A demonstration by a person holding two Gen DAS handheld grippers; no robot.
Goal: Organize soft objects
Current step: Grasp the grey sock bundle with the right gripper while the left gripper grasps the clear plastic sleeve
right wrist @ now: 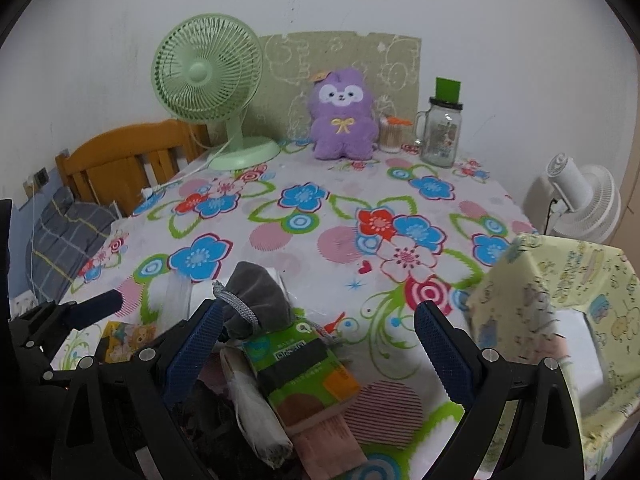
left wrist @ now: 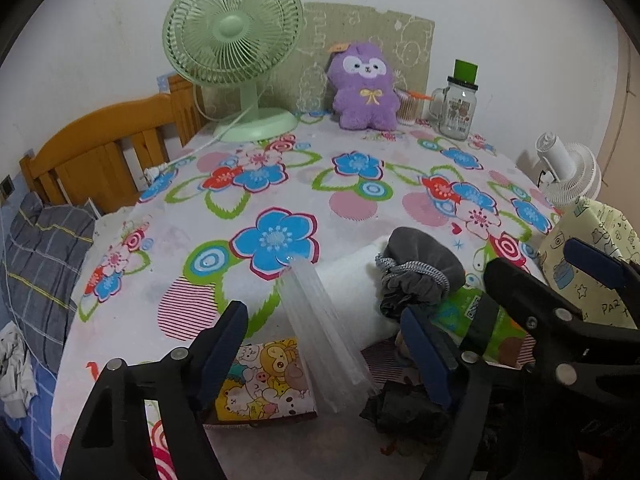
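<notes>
Grey velvet drawstring pouch atop soft pile at near table edge, just ahead-left of my right gripper, tongs spread, nothing held. Left to right: cartoon tissue pack between tongs of left gripper, also spread, empty; clear plastic roll, long axis running away from me; white towel under pouch; green tissue pack, long axis toward me, lies between right tongs. I judge right nearer. Yellow fabric box at right, open side facing pile. Purple plush well apart.

Two fans, green and white; one purple plush; one glass jar; one grey pouch.
</notes>
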